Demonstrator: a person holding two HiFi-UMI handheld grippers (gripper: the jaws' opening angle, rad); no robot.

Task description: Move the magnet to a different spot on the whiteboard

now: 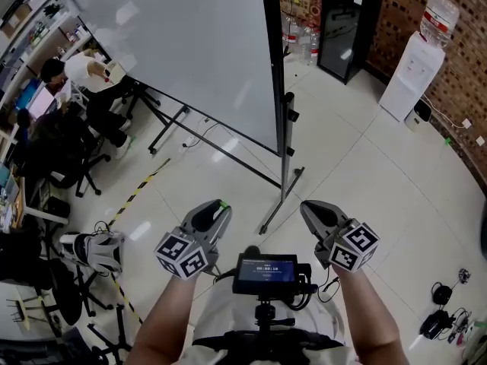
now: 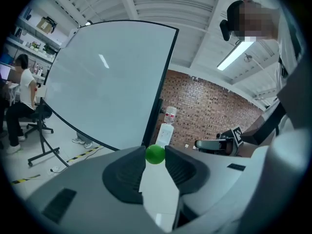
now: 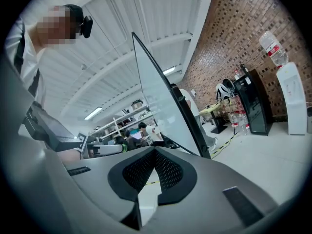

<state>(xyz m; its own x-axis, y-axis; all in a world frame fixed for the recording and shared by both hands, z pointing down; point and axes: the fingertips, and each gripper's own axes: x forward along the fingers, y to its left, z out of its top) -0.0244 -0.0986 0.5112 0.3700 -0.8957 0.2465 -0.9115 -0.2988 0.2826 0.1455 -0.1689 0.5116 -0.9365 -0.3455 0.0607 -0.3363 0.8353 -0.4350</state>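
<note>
Whiteboard point(image 1: 190, 44) stands on its floor frame ahead and to the left, well apart from both claws, and nearer the left claw point(image 1: 214, 211) than the right claw point(image 1: 310, 210). Left claw pinches the small green magnet point(image 2: 155, 154) at its tips, off the board; right claw is closed on nothing. Judgement: the magnet must travel forward and left to reach the board face.
</note>
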